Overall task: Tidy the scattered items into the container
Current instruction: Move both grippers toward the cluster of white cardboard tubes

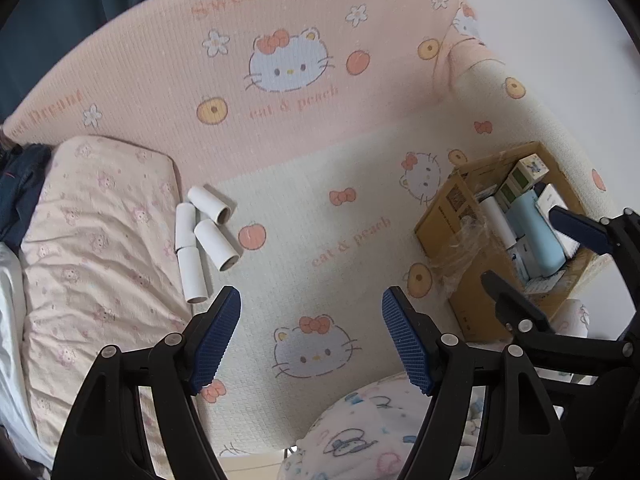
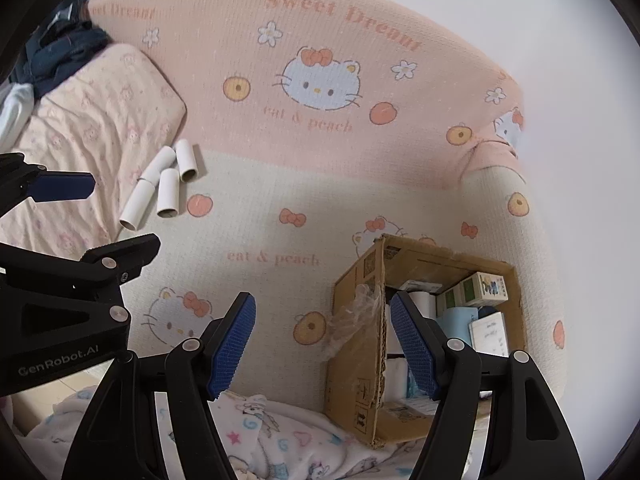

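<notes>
Four white tubes (image 1: pixel 204 236) lie ahead-left of my left tongs (image 1: pixel 312 340), long axes roughly along my reach. Both tongs gape wide, empty; my right tongs (image 2: pixel 324 344) hang by the box (image 2: pixel 360 340), so left is nearer.

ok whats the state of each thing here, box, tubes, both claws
cardboard box: open, partly filled, on the mat
white tubes: four, lying loose beside the pillow, outside the box
left claw: open, empty
right claw: open, empty, by the box

Black-framed left claw (image 1: pixel 311 336) and right claw (image 2: pixel 323 346), ribbed blue pads, silver rivets.
</notes>
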Motion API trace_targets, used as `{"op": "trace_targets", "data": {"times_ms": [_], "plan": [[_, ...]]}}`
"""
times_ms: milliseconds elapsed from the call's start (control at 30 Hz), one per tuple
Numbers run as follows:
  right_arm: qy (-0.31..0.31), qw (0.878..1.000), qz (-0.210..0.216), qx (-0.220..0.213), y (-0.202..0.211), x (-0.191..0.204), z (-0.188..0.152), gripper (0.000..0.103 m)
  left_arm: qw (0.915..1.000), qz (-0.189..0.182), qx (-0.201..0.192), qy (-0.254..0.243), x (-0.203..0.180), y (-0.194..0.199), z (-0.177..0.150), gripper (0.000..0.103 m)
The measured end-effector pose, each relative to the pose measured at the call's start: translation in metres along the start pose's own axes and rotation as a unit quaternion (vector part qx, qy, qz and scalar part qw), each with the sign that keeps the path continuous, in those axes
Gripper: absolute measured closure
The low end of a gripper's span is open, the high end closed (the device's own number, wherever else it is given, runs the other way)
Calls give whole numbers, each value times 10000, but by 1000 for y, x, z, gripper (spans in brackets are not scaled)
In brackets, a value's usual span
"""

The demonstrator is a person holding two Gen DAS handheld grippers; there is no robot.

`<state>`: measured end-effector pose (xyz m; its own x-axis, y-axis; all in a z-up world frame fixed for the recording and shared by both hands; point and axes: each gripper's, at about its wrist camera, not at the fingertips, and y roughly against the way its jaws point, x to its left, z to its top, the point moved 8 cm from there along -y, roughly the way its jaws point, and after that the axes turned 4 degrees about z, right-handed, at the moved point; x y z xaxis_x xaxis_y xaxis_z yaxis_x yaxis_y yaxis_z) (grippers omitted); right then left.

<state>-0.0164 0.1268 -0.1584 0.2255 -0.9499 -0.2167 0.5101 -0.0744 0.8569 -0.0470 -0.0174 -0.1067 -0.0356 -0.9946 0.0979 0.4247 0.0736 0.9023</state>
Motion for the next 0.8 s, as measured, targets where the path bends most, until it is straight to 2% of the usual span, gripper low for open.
{"op": "trace_targets", "data": {"times_ms": [233, 500, 667, 800], "plan": [[368, 9989, 56, 273, -23, 26, 12, 35, 9995, -114, 218, 189, 30, -31, -4, 26], [1076, 9931, 187, 429, -58, 72, 37, 35, 9966, -287, 96, 768, 80, -62, -5, 26], [1507, 9861, 530, 462, -80, 104, 43, 35, 9918, -299, 72, 1242, 119, -90, -12, 26], [1711, 9785, 1058, 458, -106, 133, 47, 35, 9866, -498, -23, 1555, 147, -116, -17, 27]]}}
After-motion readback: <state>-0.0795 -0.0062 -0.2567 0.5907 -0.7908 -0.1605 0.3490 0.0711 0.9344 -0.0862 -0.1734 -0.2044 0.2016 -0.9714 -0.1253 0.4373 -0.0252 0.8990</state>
